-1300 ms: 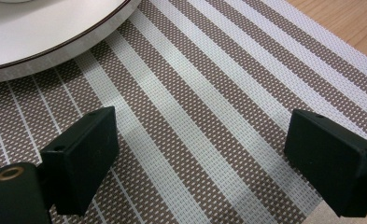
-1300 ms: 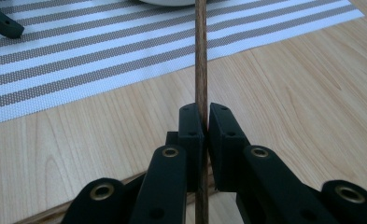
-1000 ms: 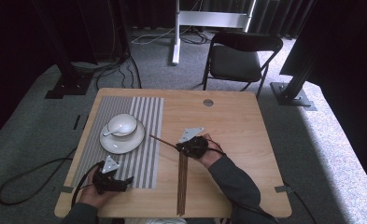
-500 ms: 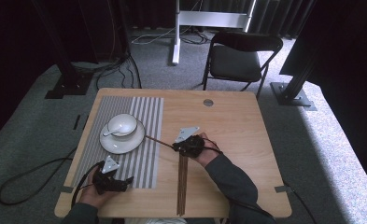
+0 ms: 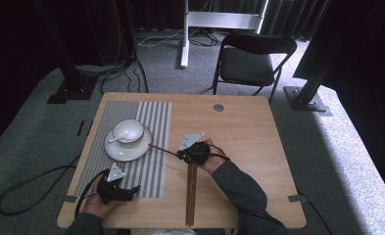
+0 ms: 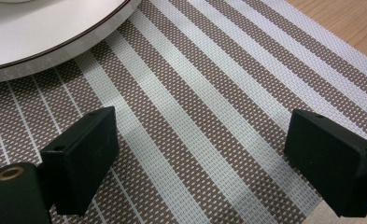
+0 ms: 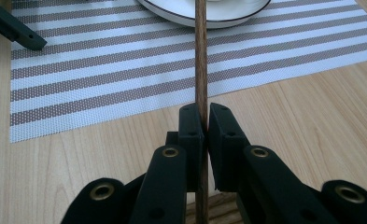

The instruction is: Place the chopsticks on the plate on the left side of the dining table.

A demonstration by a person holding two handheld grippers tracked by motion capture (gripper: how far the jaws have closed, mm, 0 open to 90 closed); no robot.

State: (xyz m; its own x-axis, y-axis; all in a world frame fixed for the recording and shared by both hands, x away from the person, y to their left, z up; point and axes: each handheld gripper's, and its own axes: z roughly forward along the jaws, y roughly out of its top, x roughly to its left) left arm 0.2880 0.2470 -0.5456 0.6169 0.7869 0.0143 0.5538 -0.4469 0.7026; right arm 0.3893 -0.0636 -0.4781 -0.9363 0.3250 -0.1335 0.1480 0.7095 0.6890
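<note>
Your right gripper [image 7: 201, 122] clamps one slim dark wooden chopstick [image 7: 201, 56], its tip angled toward the white plate [image 5: 112, 151], likely to rest it there. Your left gripper [image 6: 204, 158] hovers released over the striped woven placemat [image 6: 209, 93], out of the way.

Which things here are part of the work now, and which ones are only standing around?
In use:
- right gripper, shut on one chopstick
- plate with bowl
- striped placemat
- chopsticks on the table

Standing around:
- left gripper, open over the placemat
- folding chair
- floor cables
</note>
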